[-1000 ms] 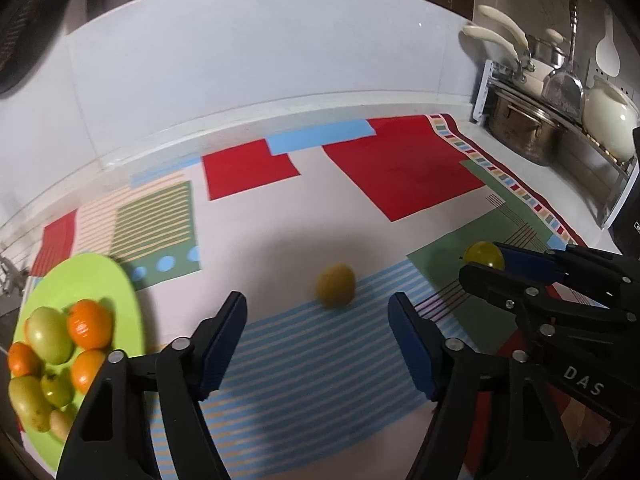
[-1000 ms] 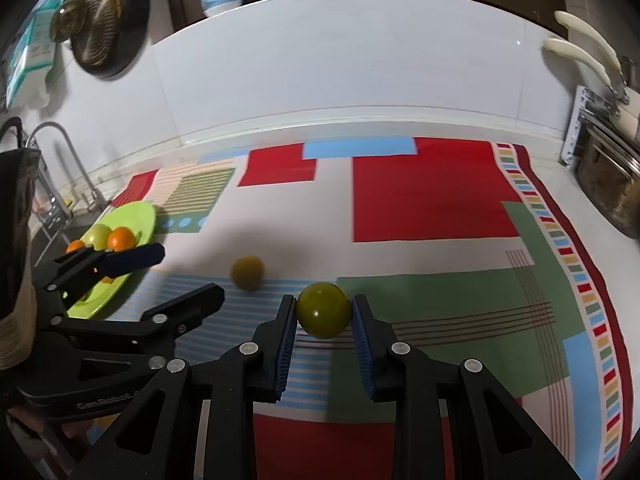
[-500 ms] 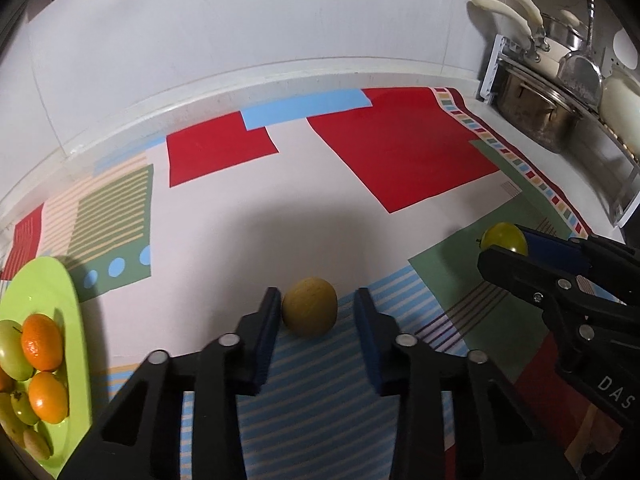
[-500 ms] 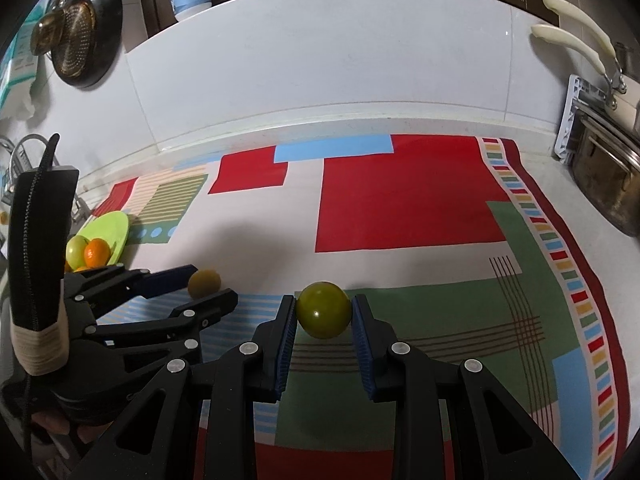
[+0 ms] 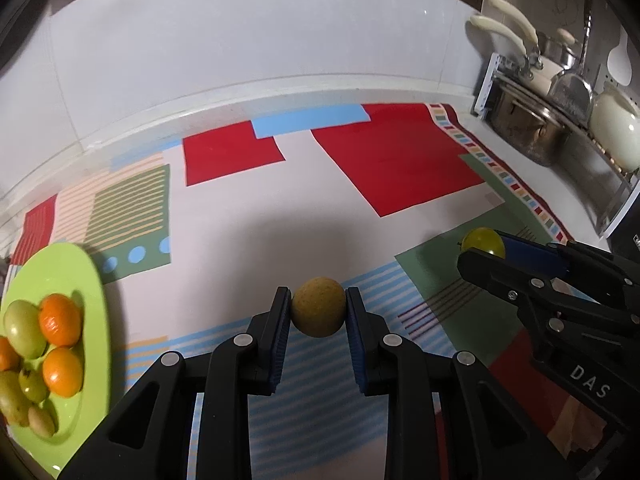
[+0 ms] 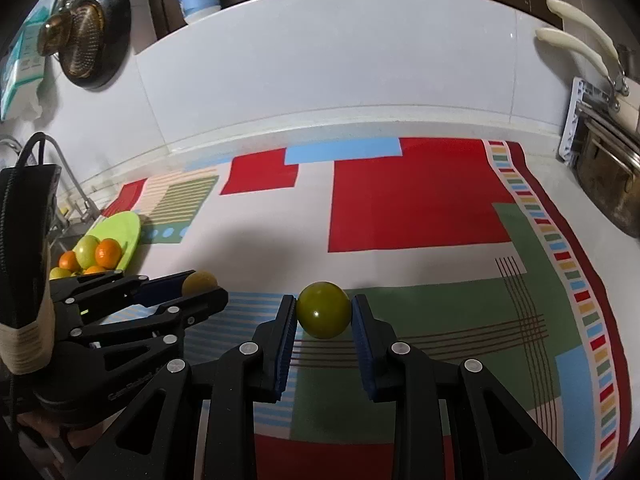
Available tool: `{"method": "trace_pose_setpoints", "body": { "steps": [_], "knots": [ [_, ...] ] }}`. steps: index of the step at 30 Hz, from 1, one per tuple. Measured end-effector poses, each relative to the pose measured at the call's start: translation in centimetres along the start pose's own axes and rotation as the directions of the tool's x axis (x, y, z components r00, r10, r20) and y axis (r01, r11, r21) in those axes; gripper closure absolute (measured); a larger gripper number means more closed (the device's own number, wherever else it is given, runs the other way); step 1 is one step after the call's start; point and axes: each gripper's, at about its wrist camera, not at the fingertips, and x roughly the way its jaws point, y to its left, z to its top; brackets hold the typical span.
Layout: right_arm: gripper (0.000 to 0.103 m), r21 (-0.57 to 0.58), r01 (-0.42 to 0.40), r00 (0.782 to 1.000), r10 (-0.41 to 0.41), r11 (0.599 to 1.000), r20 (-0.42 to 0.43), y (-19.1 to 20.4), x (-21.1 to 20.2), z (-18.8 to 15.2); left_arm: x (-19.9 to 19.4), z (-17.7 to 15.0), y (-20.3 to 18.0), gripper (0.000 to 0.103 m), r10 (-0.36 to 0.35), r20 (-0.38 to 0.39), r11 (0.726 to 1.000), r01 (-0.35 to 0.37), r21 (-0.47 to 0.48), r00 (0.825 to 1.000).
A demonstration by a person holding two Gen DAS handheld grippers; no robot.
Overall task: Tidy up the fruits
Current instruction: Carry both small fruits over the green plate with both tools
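On patterned cloth – left tongs pinching yellow fruit, right tongs pinching green fruit

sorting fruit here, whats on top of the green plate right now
The green plate holds a pile of oranges and green fruits. Its near side runs out of the left wrist view, and the pile covers the plate's middle.

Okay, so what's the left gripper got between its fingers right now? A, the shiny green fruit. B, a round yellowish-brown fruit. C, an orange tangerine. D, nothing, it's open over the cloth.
B: in the left wrist view the left gripper is closed on the yellowish-brown fruit, both blue pads against its sides, while the shiny green fruit sits in the right gripper.
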Motion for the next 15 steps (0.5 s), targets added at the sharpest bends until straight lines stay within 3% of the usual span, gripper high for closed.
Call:
{"method": "trace_pose_setpoints", "body": {
  "steps": [15],
  "knots": [
    [0.074, -0.067, -0.078, 0.994, 0.082, 0.995, 0.066, 4.8, -3.5, 0.6, -6.9, -1.8, 3.1, 0.076, 0.066, 0.091, 0.995, -0.060, -0.075, 0.994]
  ]
}}
